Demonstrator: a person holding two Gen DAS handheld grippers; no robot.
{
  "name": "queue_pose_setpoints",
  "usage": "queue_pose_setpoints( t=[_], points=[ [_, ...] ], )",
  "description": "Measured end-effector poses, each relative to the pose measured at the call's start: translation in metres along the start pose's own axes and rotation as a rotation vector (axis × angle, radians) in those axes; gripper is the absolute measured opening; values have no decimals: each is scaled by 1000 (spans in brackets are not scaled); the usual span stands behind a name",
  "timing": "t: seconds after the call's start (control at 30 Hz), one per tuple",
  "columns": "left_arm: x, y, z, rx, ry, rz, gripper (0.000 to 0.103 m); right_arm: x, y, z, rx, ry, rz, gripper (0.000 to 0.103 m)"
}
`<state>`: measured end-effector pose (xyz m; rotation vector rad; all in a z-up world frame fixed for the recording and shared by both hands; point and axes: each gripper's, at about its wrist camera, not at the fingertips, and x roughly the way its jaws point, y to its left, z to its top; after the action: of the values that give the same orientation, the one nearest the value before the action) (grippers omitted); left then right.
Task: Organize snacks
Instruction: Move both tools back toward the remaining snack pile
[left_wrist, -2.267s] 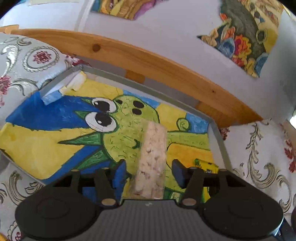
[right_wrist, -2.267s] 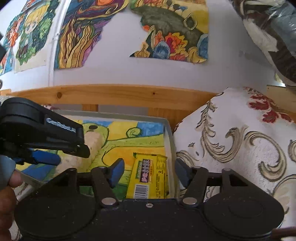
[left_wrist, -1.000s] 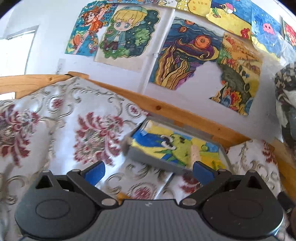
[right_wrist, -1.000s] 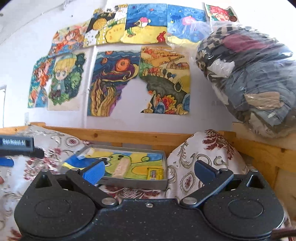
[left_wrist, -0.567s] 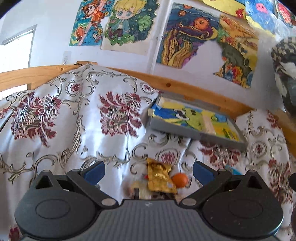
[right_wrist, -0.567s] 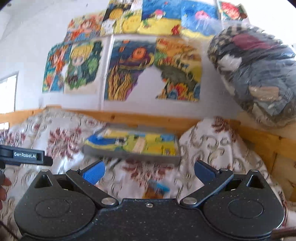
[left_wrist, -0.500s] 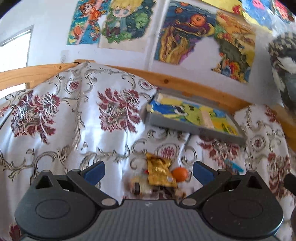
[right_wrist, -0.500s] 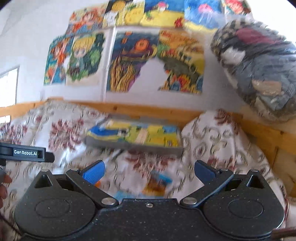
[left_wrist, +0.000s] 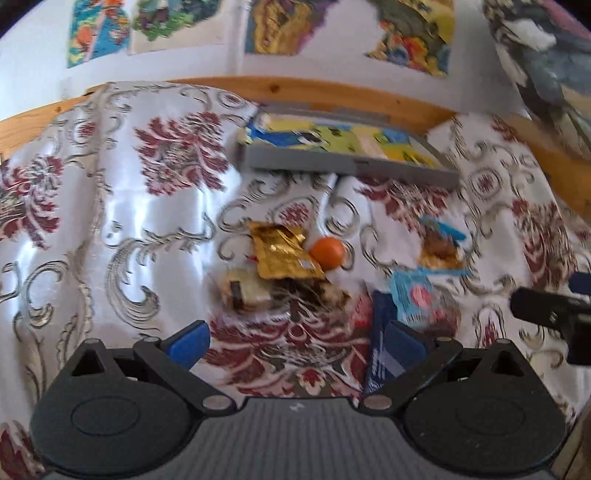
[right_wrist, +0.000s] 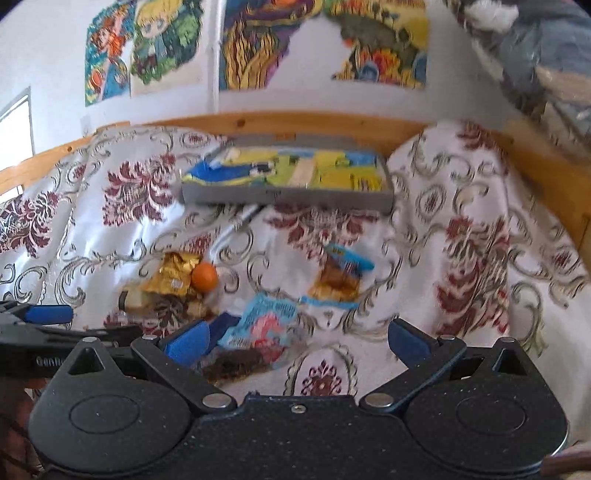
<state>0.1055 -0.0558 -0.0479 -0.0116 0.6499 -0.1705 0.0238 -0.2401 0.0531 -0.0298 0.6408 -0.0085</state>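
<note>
Loose snacks lie on a floral cloth: a gold packet (left_wrist: 282, 251) (right_wrist: 173, 275), an orange ball (left_wrist: 327, 251) (right_wrist: 204, 275), a clear-wrapped pastry (left_wrist: 245, 291), a light blue packet (left_wrist: 413, 295) (right_wrist: 266, 325), a blue-topped biscuit bag (left_wrist: 439, 243) (right_wrist: 341, 275) and a dark blue packet (left_wrist: 376, 350). A grey tray (left_wrist: 332, 164) (right_wrist: 288, 197) at the back holds a pale cracker pack (right_wrist: 301, 171) and a yellow packet (right_wrist: 364, 181). My left gripper (left_wrist: 293, 341) is open above the cloth near the pastry. My right gripper (right_wrist: 295, 339) is open, just short of the light blue packet.
A wooden rail (left_wrist: 332, 92) (right_wrist: 295, 123) runs behind the tray, with painted pictures (right_wrist: 258, 44) on the wall above. A bagged bundle of clothes (left_wrist: 546, 48) sits at the upper right. The cloth rises in a hump (right_wrist: 461, 177) right of the tray.
Both grippers pulled back from the tray, leaving the cracker pack in it, opened wide, and dropped down toward the loose snacks on the cloth.
</note>
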Motion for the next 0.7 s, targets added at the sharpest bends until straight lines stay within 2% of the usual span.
queue_pose_setpoints(
  t=[0.17, 0.33, 0.47, 0.7],
  points=[
    [10, -9, -2, 90, 28, -36, 102, 21, -7, 2, 48, 103, 38, 102],
    [20, -15, -3, 166, 50, -68, 102, 48, -14, 8, 104, 201, 150, 102],
    [28, -19, -3, 211, 66, -93, 102, 74, -11, 10, 95, 304, 248, 102],
    [41, -28, -5, 254, 70, -164, 102, 104, -10, 10, 139, 360, 247, 102]
  ],
)
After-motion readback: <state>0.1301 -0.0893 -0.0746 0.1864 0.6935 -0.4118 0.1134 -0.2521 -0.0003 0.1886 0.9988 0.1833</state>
